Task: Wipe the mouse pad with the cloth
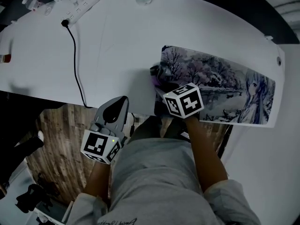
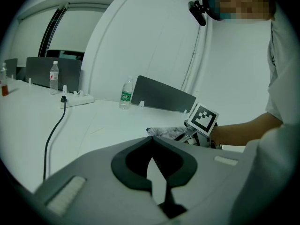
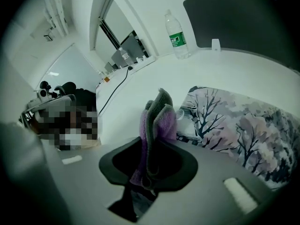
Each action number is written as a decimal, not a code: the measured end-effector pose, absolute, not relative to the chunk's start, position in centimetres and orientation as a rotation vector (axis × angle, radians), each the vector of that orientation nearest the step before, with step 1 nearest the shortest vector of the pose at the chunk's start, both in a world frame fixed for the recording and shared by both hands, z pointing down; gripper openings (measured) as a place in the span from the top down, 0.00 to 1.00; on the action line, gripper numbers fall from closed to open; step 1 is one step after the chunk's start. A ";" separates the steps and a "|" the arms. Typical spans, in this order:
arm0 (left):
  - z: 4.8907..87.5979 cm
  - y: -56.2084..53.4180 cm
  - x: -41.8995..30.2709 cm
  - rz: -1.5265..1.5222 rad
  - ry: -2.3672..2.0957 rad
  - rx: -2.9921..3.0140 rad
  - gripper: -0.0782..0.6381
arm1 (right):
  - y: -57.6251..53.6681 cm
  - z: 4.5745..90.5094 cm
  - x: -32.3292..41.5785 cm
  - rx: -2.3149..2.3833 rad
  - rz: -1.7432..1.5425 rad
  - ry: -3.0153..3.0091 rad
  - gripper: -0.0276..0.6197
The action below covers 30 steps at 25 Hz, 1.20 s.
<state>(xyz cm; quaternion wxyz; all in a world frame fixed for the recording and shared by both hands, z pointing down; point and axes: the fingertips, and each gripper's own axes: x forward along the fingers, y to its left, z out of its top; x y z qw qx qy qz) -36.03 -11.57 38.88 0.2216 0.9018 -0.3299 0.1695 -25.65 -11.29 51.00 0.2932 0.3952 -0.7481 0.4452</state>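
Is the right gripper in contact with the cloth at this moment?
Touching. The right gripper view shows the right gripper with its jaws closed on the purple and grey cloth, whose folded end sticks out beyond them.

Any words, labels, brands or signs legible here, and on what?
None legible.
Bottle: green label, print too small.
Shirt: script near the hem, blurred.
Left cube, right cube: square markers only, no words.
Mouse pad: picture, no text.
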 end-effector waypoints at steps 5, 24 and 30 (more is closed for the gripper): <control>38.9 -11.0 -35.2 0.481 -0.880 2.501 0.87 | -11.2 50.2 -24.9 1.102 1.211 -2.033 0.81; 37.2 -6.9 -21.2 0.539 -0.574 2.653 0.87 | -3.3 45.2 -8.3 1.414 1.215 -2.031 0.81; 36.4 -4.0 -13.9 0.561 -0.480 2.693 0.87 | 1.2 45.2 0.2 1.533 1.236 -1.957 0.81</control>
